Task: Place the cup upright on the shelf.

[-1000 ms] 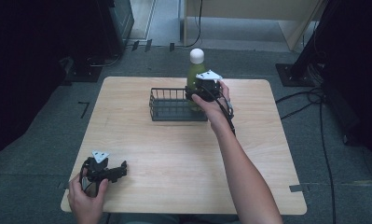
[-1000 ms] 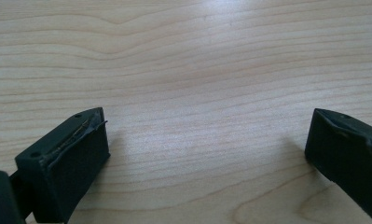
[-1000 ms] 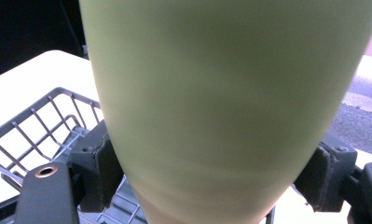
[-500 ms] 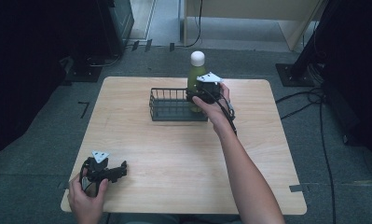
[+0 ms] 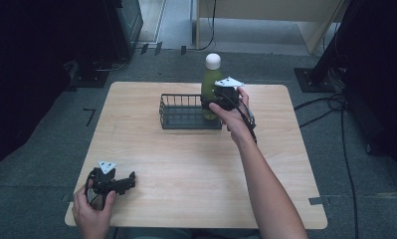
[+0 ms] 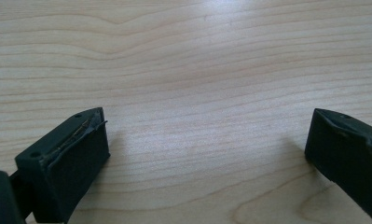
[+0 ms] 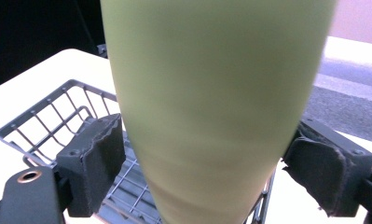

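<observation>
Gripping the green bottle [image 5: 209,88] low on its body, pads of the right tongs [image 5: 212,103] pressed against either side of it, as seen in the right gripper view. Lowered since 1 second ago: white cap sat a little lower against the floor behind, and the bottle's base had dropped into the right end of the wire basket [image 5: 186,112]. Judged from that, probably a placing of the bottle into the basket, close to done, with release not yet made. Held upright, bottle [image 7: 216,107] between the 2 pads, basket wires [image 7: 58,116] just below and to the left of them.

Rested on the wooden table [image 5: 196,164] near its front left corner, well apart from the basket: left tongs [image 5: 117,184], jaws wide apart over bare wood [image 6: 197,93] and holding nothing. Unmoved across the 3 high views.

Nothing seen blocking the way except the basket's right wall, close beside the lower pad and likely to catch it on withdrawal.
</observation>
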Demonstrator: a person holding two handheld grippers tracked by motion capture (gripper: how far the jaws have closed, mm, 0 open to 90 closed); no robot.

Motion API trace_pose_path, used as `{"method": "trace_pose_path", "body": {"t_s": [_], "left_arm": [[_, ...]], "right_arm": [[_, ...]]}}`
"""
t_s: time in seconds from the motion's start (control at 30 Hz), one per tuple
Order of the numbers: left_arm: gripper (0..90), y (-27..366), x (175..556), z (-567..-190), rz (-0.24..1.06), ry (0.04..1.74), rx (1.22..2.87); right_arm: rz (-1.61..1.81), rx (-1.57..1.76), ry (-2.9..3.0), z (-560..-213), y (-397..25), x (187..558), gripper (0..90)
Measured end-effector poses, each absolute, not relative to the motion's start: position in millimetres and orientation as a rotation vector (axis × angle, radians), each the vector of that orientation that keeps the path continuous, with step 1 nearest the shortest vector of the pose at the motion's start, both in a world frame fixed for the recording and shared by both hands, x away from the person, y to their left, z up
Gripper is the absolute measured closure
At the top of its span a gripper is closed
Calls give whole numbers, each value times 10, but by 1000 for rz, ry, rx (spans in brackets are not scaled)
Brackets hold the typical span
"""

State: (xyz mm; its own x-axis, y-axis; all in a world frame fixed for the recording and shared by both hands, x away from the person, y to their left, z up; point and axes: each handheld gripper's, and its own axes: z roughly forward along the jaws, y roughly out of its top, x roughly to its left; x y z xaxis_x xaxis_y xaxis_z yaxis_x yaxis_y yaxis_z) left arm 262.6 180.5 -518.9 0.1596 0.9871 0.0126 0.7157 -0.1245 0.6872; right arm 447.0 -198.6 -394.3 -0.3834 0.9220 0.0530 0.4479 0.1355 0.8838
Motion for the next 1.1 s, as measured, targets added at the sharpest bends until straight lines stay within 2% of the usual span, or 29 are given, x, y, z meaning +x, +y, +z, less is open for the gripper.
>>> {"method": "trace_pose_path", "body": {"t_s": [0.27, 0.47, 1.1], "left_arm": [[0, 1805, 2626, -5189, 655, 1611, 1903], [0, 1805, 2626, -5189, 655, 1611, 1903], [0, 1806, 2626, -5189, 655, 1611, 1903]], "right_arm": [[1199, 1331, 1940, -3931, -2101, 4341, 116], [1218, 1320, 1975, -3922, -2200, 4195, 41], [1152, 1336, 2011, -4196, -2599, 3663, 20]]}}
